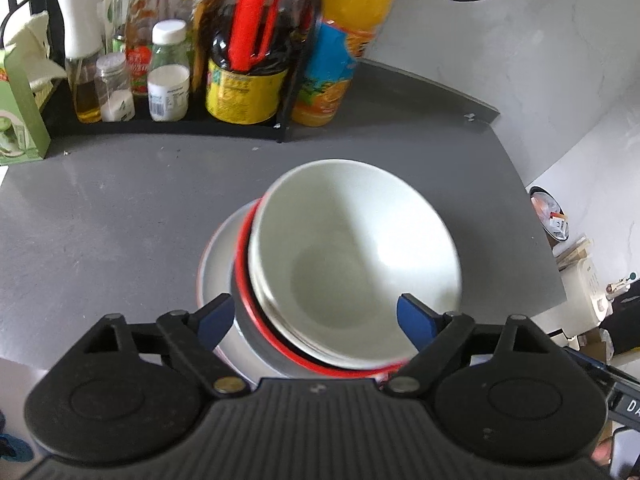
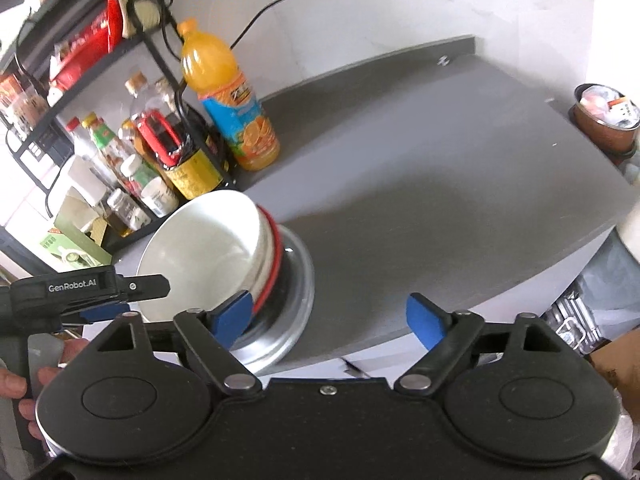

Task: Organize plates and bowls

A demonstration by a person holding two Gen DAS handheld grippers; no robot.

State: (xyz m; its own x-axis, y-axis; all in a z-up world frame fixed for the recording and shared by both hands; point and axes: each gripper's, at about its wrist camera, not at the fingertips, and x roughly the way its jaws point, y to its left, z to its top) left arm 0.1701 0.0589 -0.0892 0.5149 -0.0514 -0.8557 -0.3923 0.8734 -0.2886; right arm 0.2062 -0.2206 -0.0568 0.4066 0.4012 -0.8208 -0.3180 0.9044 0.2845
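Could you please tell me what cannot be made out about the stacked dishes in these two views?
- Left wrist: the stack's near edge is hidden behind the left gripper; the white bowl is motion-blurred.
- Right wrist: the grey plate is partly hidden by the right gripper.
- How many red-rimmed dishes lie underneath is unclear.

Both grippers look like the same build: matte black plastic body with a ribbed centre panel, two big round housings with a raised disc on each, and angled black linkage arms pinned with silver rivets. The left gripper [image 1: 314, 320] has a small screw at the top of the ribbed panel, plus blue pads on its fingers [image 1: 216, 322]. The right gripper [image 2: 330, 318] has the same blue pads [image 2: 426, 326] and a silver cross-head screw at centre. Seen side-on from the right wrist camera, the left unit reads "GenRobot.AI" in white (nice clean lettering).
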